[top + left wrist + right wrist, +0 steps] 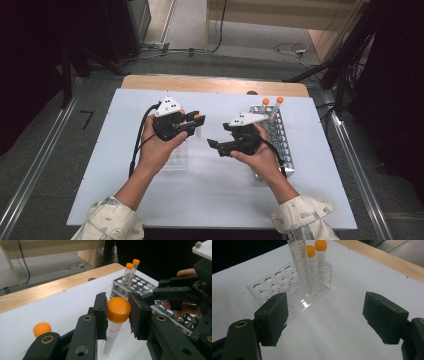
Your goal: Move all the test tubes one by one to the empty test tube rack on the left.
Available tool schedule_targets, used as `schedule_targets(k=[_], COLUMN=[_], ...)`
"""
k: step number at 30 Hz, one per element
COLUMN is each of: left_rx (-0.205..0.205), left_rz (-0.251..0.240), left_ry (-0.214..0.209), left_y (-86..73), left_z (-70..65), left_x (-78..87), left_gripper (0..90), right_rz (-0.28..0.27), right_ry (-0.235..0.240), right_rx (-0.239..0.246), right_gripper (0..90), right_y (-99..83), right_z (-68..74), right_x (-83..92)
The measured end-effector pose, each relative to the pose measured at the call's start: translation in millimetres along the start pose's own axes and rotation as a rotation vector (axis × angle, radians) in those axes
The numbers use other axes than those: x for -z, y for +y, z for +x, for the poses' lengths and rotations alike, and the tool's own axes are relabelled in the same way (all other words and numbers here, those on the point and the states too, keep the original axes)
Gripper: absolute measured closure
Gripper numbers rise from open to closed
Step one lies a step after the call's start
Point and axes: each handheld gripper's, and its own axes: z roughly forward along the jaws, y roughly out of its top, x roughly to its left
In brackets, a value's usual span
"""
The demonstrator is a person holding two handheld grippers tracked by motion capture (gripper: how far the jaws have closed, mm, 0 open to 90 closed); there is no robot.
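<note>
White tabletop (210, 200) on wood, grey floor (60, 135)

Cut off, blurred, hidden

Tallest tube (300, 265) cropped by top edge, cap unseen; orange cap (42, 329) at lower left blurred; clear rack (176, 159) partly hidden behind left gripper (192, 125) and hand.

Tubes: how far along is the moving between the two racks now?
Looks done: two tubes stand in the right rack. In hand: the left gripper is shut on a tube; the right gripper is open, empty. Probably left: two capped tubes in the left rack.
</note>
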Motion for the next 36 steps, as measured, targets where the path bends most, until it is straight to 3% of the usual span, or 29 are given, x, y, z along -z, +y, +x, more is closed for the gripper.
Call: schedule_targets(k=[18, 29, 36], left_rx=[0.033, 0.047, 0.058], left_rz=[-0.009, 0.000, 0.008], left_ry=[0.081, 0.113, 0.110], left_y=[-4.0, -11.0, -15.7], left_z=[26.2, 35.4, 37.8], left_x=[18.0, 16.0, 11.3], left_gripper=[70.8, 70.8, 70.7], right_rz=[-0.003, -0.001, 0.000], right_ry=[-0.011, -0.009, -0.006], right_rx=[-0.021, -0.020, -0.019], right_gripper=[15.5, 16.0, 16.4], right_y=[-2.2, -2.1, -2.2], right_z=[-7.1, -7.0, -7.0], right_x=[7.0, 8.1, 8.3])
